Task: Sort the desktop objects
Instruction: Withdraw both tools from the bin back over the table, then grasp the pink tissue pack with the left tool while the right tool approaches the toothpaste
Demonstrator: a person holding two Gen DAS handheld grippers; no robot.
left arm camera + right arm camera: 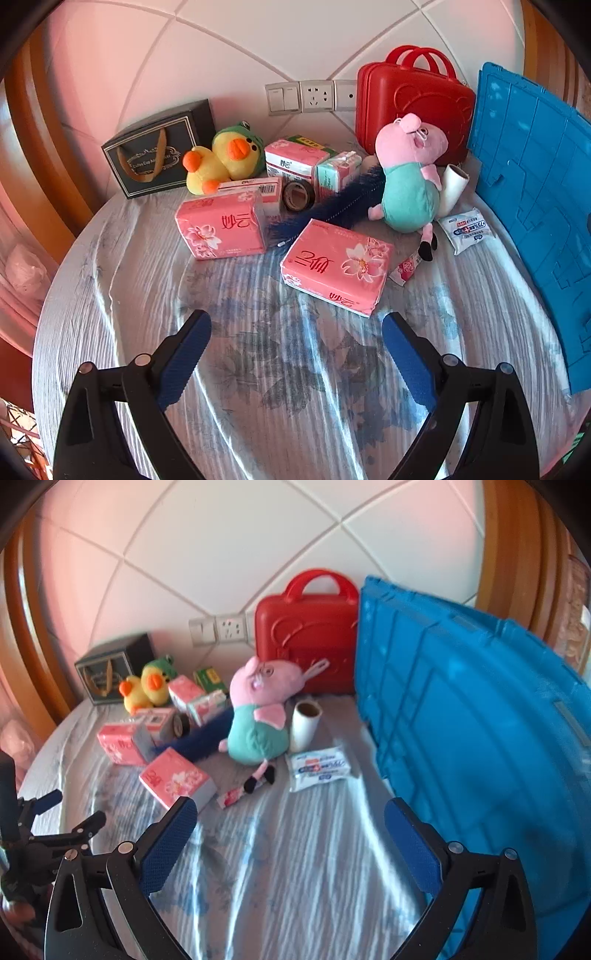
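Striped cloth-covered table [110, 295] noted against tiled wall. Left gripper [295, 354] spread wide, nothing held. Nearest tissue pack [334, 267] lies just ahead, slightly right, long axis skewed across jaws. Right gripper [290, 836] likewise wide, empty; blue crate [480, 738] close on its right.

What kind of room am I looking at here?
Probably a bedroom at home: a padded white headboard with wall sockets set in it, and a table under a flowered cloth strewn with plush toys and tissue packs.
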